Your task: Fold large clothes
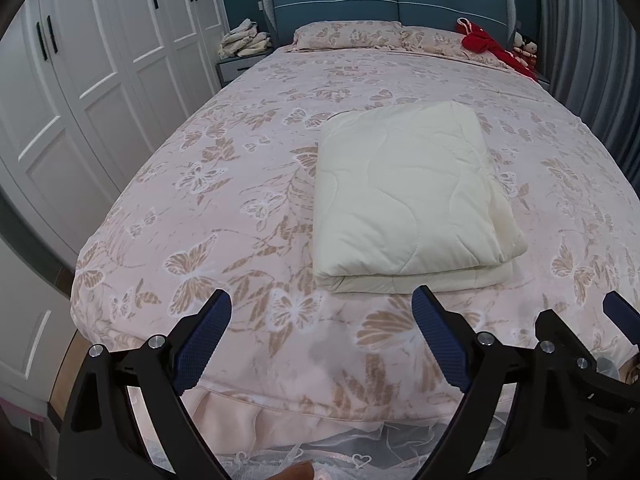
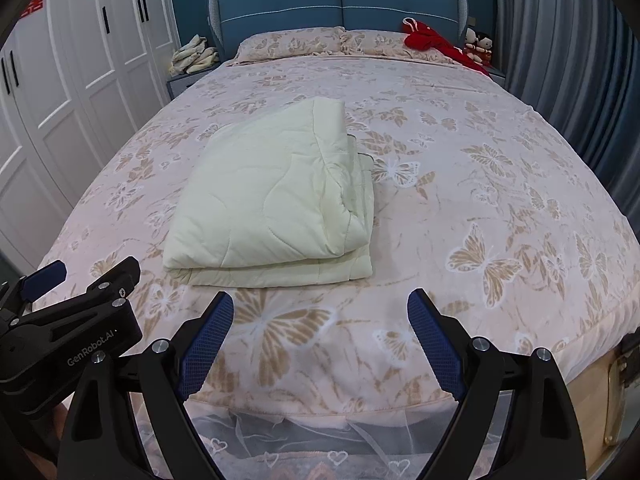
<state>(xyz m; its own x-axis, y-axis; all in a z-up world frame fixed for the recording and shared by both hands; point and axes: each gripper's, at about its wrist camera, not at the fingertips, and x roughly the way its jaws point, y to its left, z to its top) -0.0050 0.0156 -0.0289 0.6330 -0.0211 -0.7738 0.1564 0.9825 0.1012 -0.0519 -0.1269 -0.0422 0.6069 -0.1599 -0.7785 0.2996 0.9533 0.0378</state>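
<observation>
A cream quilted blanket (image 1: 412,196) lies folded into a thick rectangle on the bed, near the foot end; the right wrist view shows the same blanket (image 2: 272,200) with its stacked layers facing me. My left gripper (image 1: 322,312) hovers over the bed's foot edge, short of the blanket, jaws wide open with nothing between them. My right gripper (image 2: 320,316) is open too, empty, just in front of the blanket's near edge. Each gripper shows in the other's view: the right one (image 1: 580,320) at the right, the left one (image 2: 84,280) at the left.
The bed (image 1: 240,200) has a pink butterfly-print cover and a lace skirt. Pillows (image 1: 348,34) and a red garment (image 1: 488,46) lie by the blue headboard. A nightstand holds a pile of cloths (image 1: 244,38). White wardrobes (image 1: 80,80) stand left, a grey curtain (image 2: 568,60) right.
</observation>
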